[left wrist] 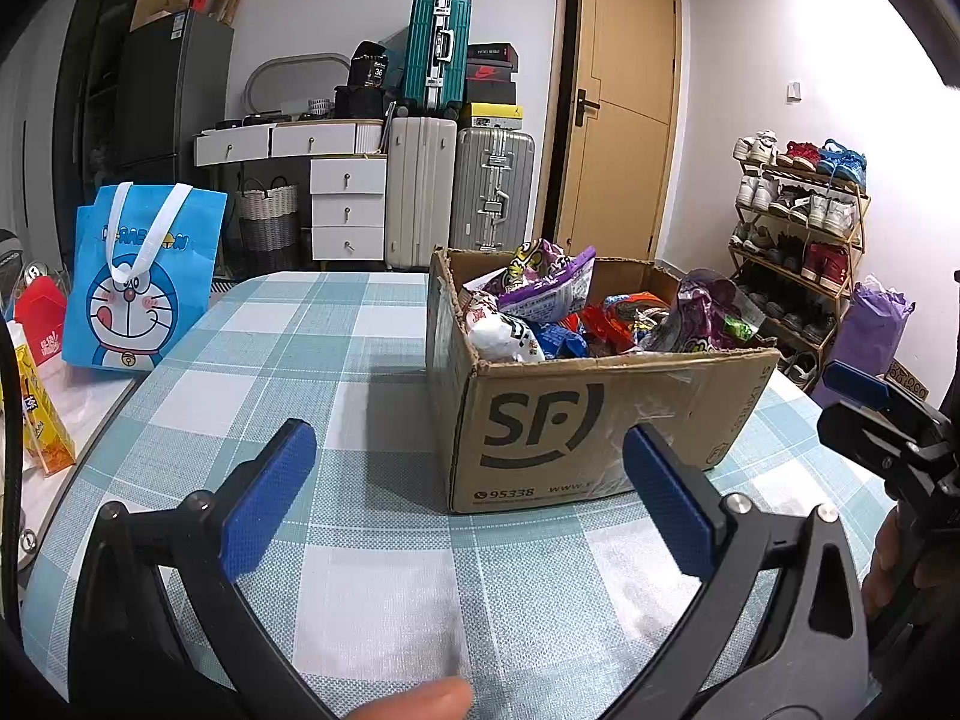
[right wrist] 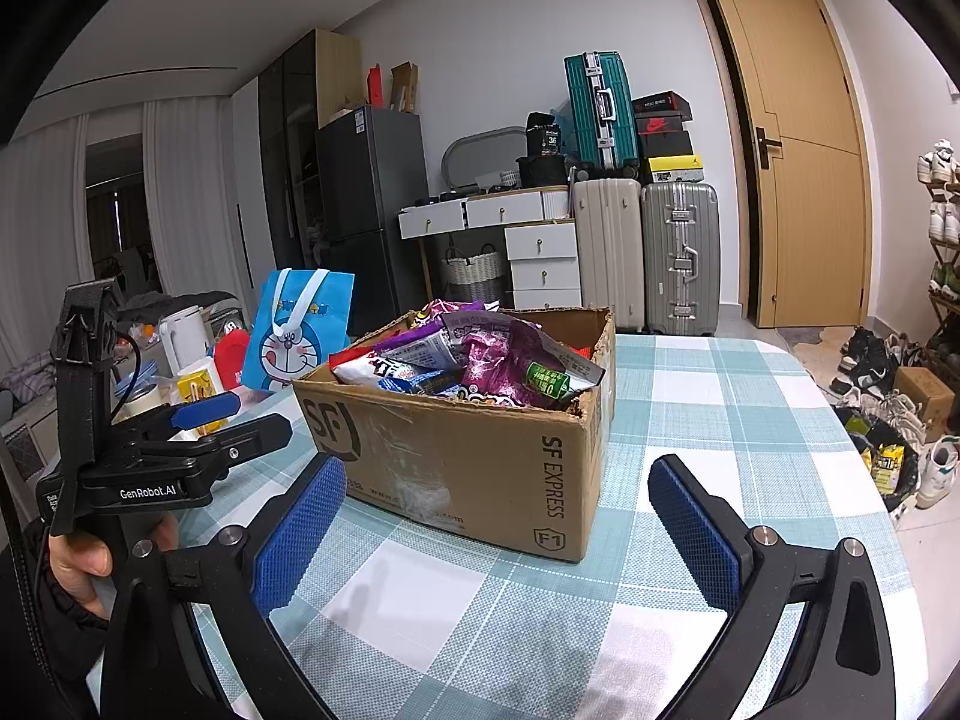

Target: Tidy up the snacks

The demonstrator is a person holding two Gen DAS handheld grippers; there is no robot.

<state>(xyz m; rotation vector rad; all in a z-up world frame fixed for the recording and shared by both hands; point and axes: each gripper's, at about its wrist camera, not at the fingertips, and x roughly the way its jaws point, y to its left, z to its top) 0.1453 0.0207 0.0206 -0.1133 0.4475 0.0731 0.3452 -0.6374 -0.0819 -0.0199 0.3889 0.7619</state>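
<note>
Left gripper (left wrist: 468,498) and right gripper (right wrist: 498,528) are held wide apart and empty before the snack-filled cardboard box (left wrist: 576,420) (apparently poised for reaching).

The left tongs (left wrist: 468,498) are held level, jaws spread wide, blue pads (left wrist: 267,501) facing each other with nothing between them. The right tongs (right wrist: 498,531) are likewise wide apart and hold nothing. They sit side by side, both pointing forward. The person's left hand (right wrist: 84,564) grips its handle from below.
</note>
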